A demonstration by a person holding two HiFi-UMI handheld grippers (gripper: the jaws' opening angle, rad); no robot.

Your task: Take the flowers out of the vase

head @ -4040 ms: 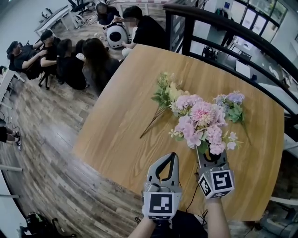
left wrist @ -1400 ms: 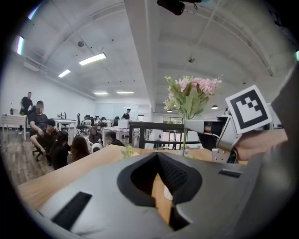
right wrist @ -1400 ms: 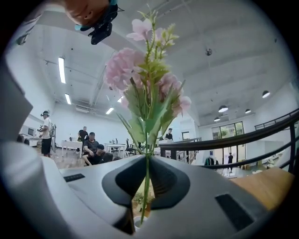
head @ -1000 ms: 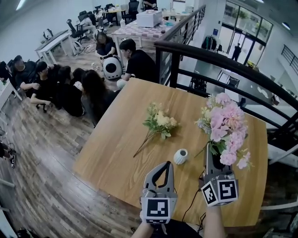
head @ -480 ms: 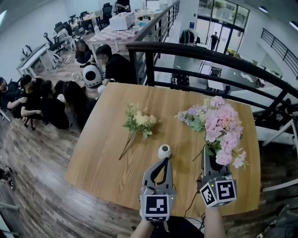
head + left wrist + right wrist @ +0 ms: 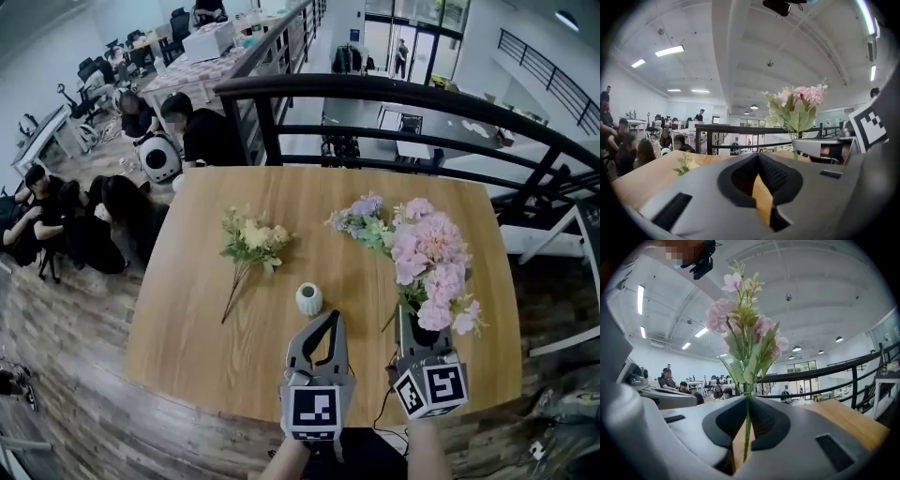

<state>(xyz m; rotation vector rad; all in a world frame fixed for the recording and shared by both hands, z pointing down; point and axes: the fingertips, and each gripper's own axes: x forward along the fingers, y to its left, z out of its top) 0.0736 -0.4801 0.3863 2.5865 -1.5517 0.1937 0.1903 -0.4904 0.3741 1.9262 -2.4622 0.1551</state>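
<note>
A small white vase (image 6: 308, 298) stands empty on the wooden table (image 6: 187, 328). My right gripper (image 6: 410, 323) is to the right of the vase, shut on the thin green stem (image 6: 747, 427) of a pink flower bunch (image 6: 431, 262) that stands upright above its jaws. That bunch also fills the right gripper view as the pink flower bunch (image 6: 740, 319). My left gripper (image 6: 329, 321) sits just in front of the vase, shut with nothing between its jaws. A yellow bunch (image 6: 251, 239) and a purple bunch (image 6: 361, 217) lie flat on the table.
A black railing (image 6: 375, 89) runs along the far side of the table. Several people sit on the floor at the far left (image 6: 84, 220). The table's near edge is just in front of both grippers.
Four seconds ago the pink bunch stood where the vase is. It is now out and to the right of the vase in the right gripper. Both grippers drifted across the table as the view tilted up.
</note>
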